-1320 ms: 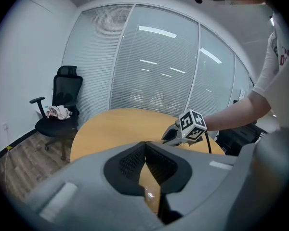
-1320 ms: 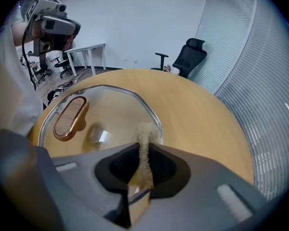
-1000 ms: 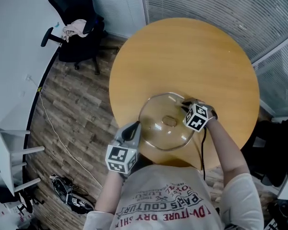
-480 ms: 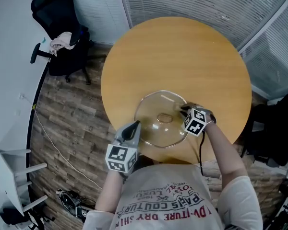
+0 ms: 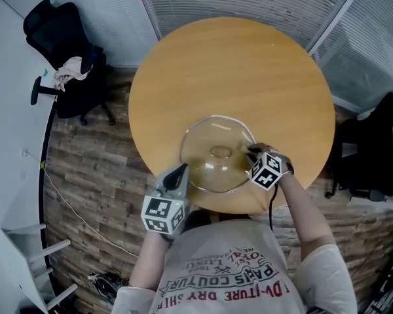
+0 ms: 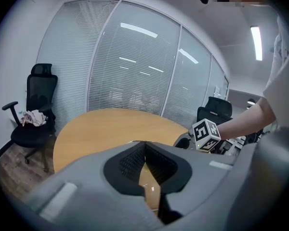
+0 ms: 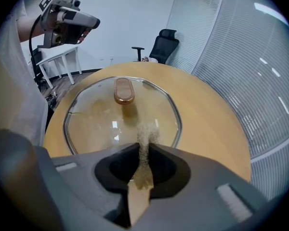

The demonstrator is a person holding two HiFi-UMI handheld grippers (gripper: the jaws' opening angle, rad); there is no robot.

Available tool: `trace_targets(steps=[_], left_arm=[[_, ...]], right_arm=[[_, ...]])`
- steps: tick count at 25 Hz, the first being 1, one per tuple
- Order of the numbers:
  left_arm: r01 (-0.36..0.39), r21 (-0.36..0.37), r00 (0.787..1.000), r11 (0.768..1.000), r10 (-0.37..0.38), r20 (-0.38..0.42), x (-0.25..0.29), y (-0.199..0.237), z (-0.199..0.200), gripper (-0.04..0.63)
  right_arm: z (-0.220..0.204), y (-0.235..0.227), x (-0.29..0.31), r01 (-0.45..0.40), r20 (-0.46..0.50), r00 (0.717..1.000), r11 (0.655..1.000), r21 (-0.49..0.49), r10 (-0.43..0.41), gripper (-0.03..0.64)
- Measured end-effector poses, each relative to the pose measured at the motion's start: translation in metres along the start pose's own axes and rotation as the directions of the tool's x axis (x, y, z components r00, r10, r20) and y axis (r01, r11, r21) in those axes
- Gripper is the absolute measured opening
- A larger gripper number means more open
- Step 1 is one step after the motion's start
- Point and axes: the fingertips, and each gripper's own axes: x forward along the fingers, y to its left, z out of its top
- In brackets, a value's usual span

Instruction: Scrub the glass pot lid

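The right gripper [image 7: 144, 147] pinches a thin tan scrub pad [image 7: 146, 131] touching the clear glass pot lid [image 7: 98, 112] straight ahead, by the round wooden table's [image 7: 207, 114] near edge. The left gripper [image 6: 144, 146] hangs empty, jaws pressed together.

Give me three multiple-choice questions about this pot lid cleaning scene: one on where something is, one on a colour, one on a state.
1. Where does the glass lid lie?
A. on the round table
B. in a sink
C. on a stove

2. What colour is the lid's knob?
A. blue
B. brown
C. white

3. How is the right gripper?
A. open and empty
B. shut on a scrub pad
C. shut on the knob

Answers:
1 A, the lid rests on the wooden top.
2 B, the knob shows coppery brown.
3 B, its jaws pinch the tan pad.
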Motion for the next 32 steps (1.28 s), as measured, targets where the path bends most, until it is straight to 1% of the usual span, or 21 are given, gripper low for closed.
trace_targets(steps=[7, 11, 15, 20, 25, 30, 32], left_arm=[[0.067, 0.039, 0.998, 0.997, -0.067, -0.015, -0.011, -0.006, -0.011, 0.008], [0.104, 0.057, 0.994, 0.993, -0.103, -0.017, -0.019, -0.008, -0.017, 0.008], [0.133, 0.069, 0.991, 0.989, -0.132, -0.019, -0.029, -0.009, -0.026, 0.008], [0.163, 0.078, 0.987, 0.984, -0.161, -0.031, -0.048, -0.001, -0.039, 0.008], [0.178, 0.082, 0.984, 0.981, -0.175, -0.034, -0.061, 0.005, -0.048, 0.008], [0.17, 0.073, 0.985, 0.983, -0.169, -0.024, -0.074, 0.02, -0.052, 0.008], [0.163, 0.064, 0.987, 0.984, -0.162, -0.019, -0.079, 0.026, -0.053, 0.008]], right_arm=[[-0.012, 0.028, -0.011, 0.034, -0.043, 0.999, 0.992, 0.119, -0.029, 0.057], [-0.016, 0.049, -0.015, 0.078, -0.081, 0.995, 0.977, 0.197, -0.064, 0.057], [-0.017, 0.069, -0.018, 0.132, -0.122, 0.987, 0.962, 0.239, -0.105, 0.057], [-0.007, 0.091, -0.019, 0.179, -0.147, 0.98, 0.923, 0.341, -0.136, 0.057], [0.0, 0.106, -0.019, 0.208, -0.159, 0.975, 0.881, 0.424, -0.153, 0.057], [0.018, 0.121, -0.018, 0.233, -0.161, 0.971, 0.843, 0.484, -0.175, 0.057], [0.028, 0.128, -0.016, 0.242, -0.163, 0.969, 0.842, 0.482, -0.185, 0.057]])
